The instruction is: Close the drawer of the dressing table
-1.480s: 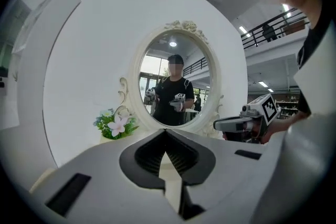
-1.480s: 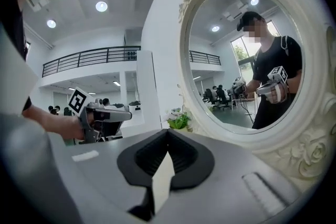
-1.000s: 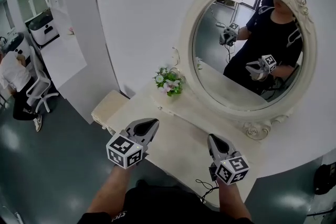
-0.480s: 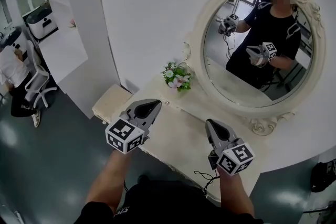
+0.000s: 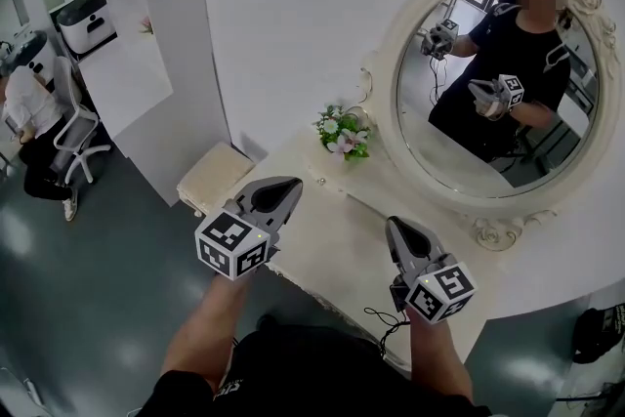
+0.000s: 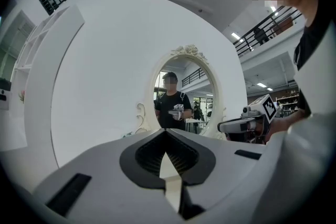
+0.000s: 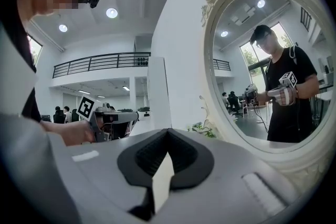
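The cream dressing table [image 5: 332,239] stands against the white wall under an oval mirror [image 5: 488,112] in a carved frame. Its drawer front is hidden below the tabletop's near edge, so I cannot tell how the drawer stands. My left gripper [image 5: 291,183] hovers over the table's front left part, shut with nothing in it. The right gripper [image 5: 394,224] hangs over the front right part, also shut and empty. In the left gripper view, the left gripper [image 6: 167,130] points level at the mirror. The right gripper [image 7: 168,131] in its own view points past the mirror's left rim.
A small bunch of flowers [image 5: 342,134] sits at the back of the tabletop by the mirror frame. A cream stool [image 5: 213,177] stands left of the table. A cable [image 5: 381,322] hangs below the table's front. A seated person [image 5: 29,117] is far left.
Both grippers have risen a little and drifted over the table's front, jaws still closed. The head view has swung, so mirror and flowers sit further right and higher.
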A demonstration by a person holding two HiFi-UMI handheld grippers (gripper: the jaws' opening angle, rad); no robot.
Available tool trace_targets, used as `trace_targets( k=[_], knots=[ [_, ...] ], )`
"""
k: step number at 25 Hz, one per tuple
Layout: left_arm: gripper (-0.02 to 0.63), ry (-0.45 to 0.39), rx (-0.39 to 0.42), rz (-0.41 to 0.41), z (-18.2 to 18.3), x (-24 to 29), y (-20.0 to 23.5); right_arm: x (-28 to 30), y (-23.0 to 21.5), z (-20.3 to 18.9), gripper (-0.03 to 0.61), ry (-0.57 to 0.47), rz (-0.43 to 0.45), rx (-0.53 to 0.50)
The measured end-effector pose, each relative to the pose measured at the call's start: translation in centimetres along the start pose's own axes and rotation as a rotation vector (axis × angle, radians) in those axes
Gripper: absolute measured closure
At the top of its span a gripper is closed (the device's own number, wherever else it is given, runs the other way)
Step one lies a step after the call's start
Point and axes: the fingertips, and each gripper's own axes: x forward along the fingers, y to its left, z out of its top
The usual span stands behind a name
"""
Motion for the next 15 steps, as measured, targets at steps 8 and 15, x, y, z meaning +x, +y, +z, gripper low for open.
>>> trace_targets(
  k=[8,15],
  knots=[
    [0.610,0.041,-0.046,0.077,-1.2,-0.7,0.7,-0.4,0.3,-0.2,0.571,0.006,0.007,-0.003],
    [0.611,0.022,-0.105,0.028,-2.1,-0.6,-0.6,-0.3,1.4,-0.7,0.571,0.019,0.039,-0.015]
  ],
)
